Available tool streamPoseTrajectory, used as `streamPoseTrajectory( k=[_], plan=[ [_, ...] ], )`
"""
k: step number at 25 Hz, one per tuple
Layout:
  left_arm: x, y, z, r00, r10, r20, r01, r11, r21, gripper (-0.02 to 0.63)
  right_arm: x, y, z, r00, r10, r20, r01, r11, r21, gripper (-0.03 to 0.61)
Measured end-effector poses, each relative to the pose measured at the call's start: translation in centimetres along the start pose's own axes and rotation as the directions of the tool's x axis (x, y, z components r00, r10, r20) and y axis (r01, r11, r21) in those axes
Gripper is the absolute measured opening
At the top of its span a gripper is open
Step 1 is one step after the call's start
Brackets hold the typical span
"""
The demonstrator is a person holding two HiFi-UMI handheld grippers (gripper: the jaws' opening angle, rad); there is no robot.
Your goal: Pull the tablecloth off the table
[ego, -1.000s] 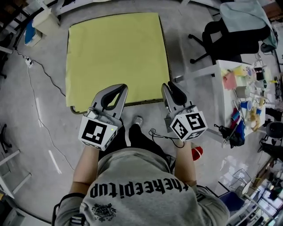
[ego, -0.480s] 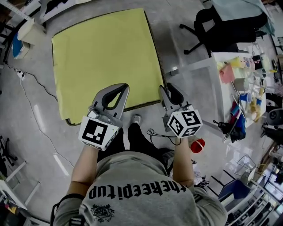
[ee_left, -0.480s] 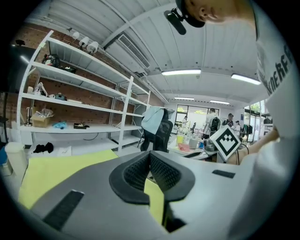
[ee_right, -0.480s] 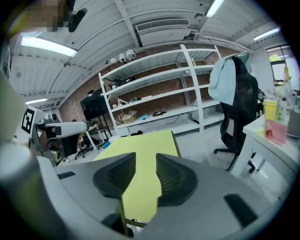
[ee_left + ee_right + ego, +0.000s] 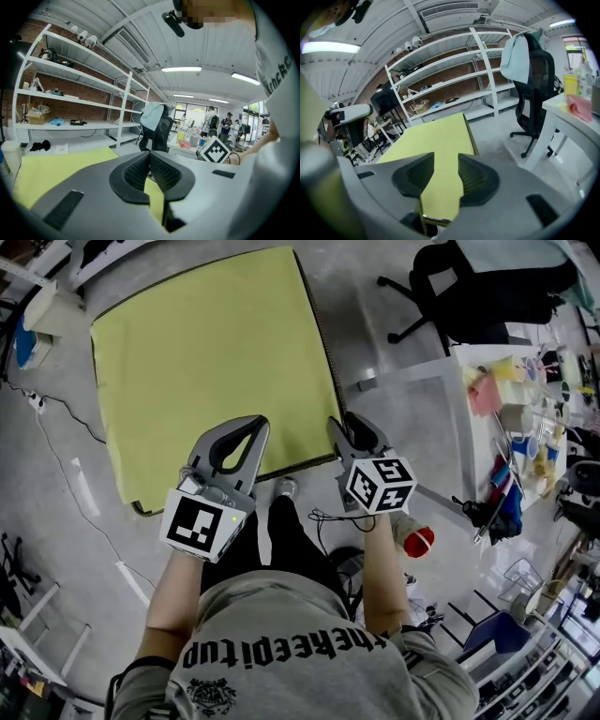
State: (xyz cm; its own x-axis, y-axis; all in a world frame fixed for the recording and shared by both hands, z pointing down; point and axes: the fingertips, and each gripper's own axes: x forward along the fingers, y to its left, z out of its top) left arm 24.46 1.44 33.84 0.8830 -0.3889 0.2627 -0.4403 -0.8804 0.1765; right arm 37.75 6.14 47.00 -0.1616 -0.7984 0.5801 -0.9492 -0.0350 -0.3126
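Observation:
A yellow tablecloth (image 5: 206,352) covers a low square table; the dark table rim shows along its near and right edges. My left gripper (image 5: 247,421) hovers over the cloth's near edge with its pads pressed together and nothing between them; in the left gripper view (image 5: 150,154) the cloth (image 5: 56,168) lies beyond the jaws. My right gripper (image 5: 345,426) hangs at the cloth's near right corner. Its jaws (image 5: 446,161) have just been opening and stand apart. The cloth (image 5: 436,140) shows through the gap, below and ahead of the jaws, untouched by the pads.
A black office chair (image 5: 487,287) with a pale garment stands at the back right. A white table (image 5: 464,427) crowded with cups and small items is at the right. A red cup (image 5: 419,540) and a cable (image 5: 56,418) lie on the floor. Shelving (image 5: 70,98) lines the wall.
Both grippers have come in closer over the cloth's near edge. The right gripper has sunk toward the near right corner and its jaws have spread wider. The left jaws stay shut.

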Motion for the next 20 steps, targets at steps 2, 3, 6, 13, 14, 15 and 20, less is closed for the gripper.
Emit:
streamPoseTrajectory(
  k=[2, 3, 6, 13, 14, 15, 20],
  plan=[
    [0.3, 0.0, -0.4, 1.0, -0.003, -0.015, 0.003, 1.0, -0.005, 0.015, 0.9, -0.6, -0.7, 1.0, -0.002, -0.026, 0.002, 1.0, 0.007, 0.154],
    [0.5, 0.0, -0.6, 1.0, -0.004, -0.022, 0.004, 1.0, -0.008, 0.015, 1.3, -0.9, -1.1, 0.999, -0.003, -0.04, 0.003, 1.0, 0.009, 0.158],
    [0.9, 0.3, -1.1, 0.999, -0.004, -0.035, 0.003, 1.0, -0.019, 0.015, 2.7, -1.9, -1.8, 0.997, -0.009, -0.075, 0.01, 1.0, 0.017, 0.164],
    [1.3, 1.1, -1.9, 0.999, 0.004, -0.054, -0.006, 0.999, -0.034, 0.015, 6.0, -4.3, -3.5, 0.989, -0.028, -0.148, 0.036, 0.998, 0.055, 0.169],
    [1.3, 1.2, -2.1, 0.998, 0.006, -0.058, -0.008, 0.999, -0.035, 0.015, 6.3, -4.6, -3.8, 0.987, -0.029, -0.157, 0.039, 0.997, 0.061, 0.169],
    [1.2, 1.3, -2.2, 0.998, 0.007, -0.064, -0.009, 0.999, -0.034, 0.015, 6.7, -4.8, -4.1, 0.986, -0.03, -0.167, 0.042, 0.997, 0.068, 0.169],
    [1.0, 1.8, -3.1, 0.996, 0.018, -0.086, -0.021, 0.999, -0.033, 0.015, 7.7, -5.8, -5.9, 0.974, -0.044, -0.222, 0.063, 0.995, 0.076, 0.169]
  ],
)
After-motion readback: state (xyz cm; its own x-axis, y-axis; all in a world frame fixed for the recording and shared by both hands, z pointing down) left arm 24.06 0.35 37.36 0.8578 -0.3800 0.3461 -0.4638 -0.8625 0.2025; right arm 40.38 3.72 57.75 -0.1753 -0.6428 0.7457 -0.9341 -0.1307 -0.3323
